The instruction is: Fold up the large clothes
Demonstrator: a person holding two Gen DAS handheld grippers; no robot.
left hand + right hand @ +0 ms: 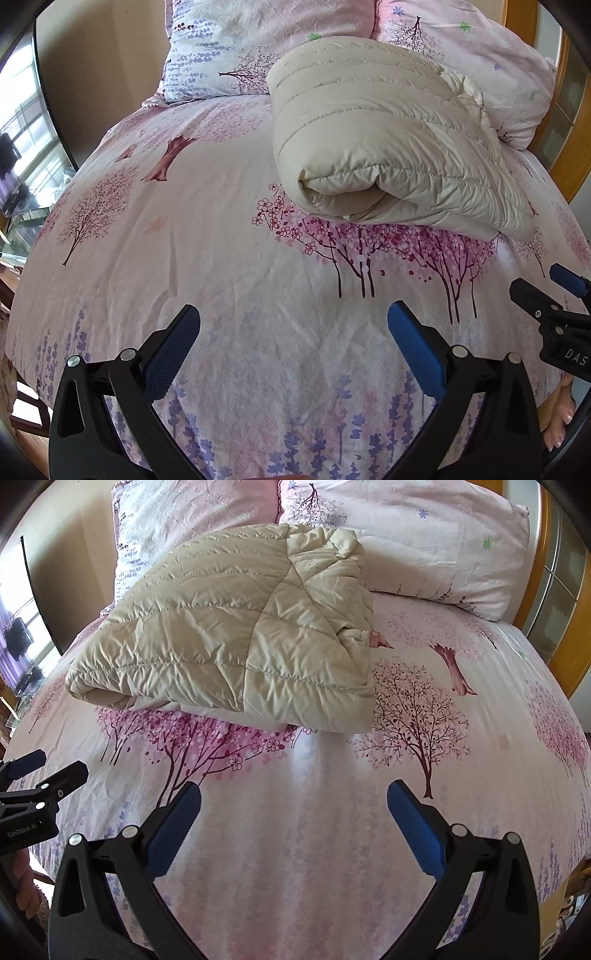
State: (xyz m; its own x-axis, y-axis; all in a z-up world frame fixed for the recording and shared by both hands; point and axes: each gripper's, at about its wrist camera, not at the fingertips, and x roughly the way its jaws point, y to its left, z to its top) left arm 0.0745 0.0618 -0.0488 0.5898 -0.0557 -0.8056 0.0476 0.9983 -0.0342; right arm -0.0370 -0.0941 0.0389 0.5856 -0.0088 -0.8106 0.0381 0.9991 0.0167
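Note:
A cream quilted down jacket (373, 136) lies folded into a thick bundle on the bed; in the right wrist view it (229, 635) sits ahead and to the left. My left gripper (293, 317) is open and empty, held above the sheet well short of the jacket. My right gripper (293, 797) is open and empty too, also short of the jacket. The right gripper shows at the right edge of the left wrist view (543, 291). The left gripper shows at the left edge of the right wrist view (48, 768).
The bed (184, 258) has a pink sheet printed with trees and lavender. Two matching pillows (236, 44) (424, 542) lie behind the jacket at the head. A wooden headboard (565, 635) stands at the right. A window (22, 129) is at the left.

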